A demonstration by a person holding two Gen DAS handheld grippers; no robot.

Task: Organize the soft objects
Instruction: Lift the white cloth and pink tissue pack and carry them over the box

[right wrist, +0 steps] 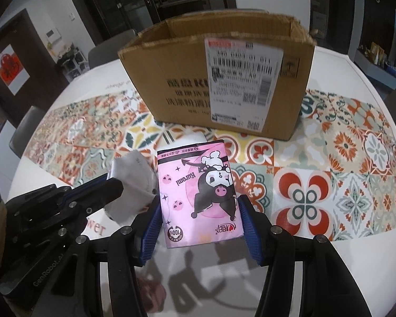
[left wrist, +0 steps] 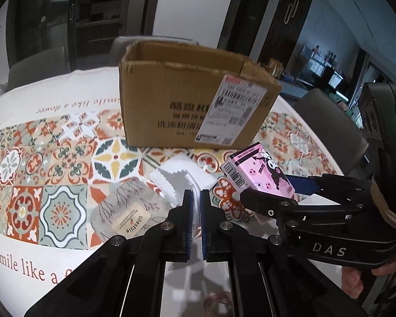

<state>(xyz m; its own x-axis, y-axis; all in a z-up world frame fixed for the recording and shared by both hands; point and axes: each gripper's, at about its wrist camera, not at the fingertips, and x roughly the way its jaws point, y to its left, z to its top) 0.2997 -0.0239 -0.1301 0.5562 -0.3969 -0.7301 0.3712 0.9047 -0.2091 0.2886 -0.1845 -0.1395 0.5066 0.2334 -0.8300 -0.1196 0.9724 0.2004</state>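
Left gripper (left wrist: 197,206) angled down, jaws pinched nearly together on a white crinkled wrapper (left wrist: 177,182); right gripper (right wrist: 199,208) beside it, tilted down, jaws clamping a pink cartoon-printed tissue pack (right wrist: 198,195).

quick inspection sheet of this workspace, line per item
surface: round white table with patterned tile runner.
job's things: pink tissue pack lifted off the table; white cloth pinched; grey lifestyle pouch lying on the runner; open cardboard box standing behind them.
clutter: nothing seen.
grippers: left gripper shut on the white cloth; right gripper shut on the pink tissue pack, pads on both its sides.
cables: nothing seen.
surroundings: grey chairs at the table's far side, dark cabinets behind.
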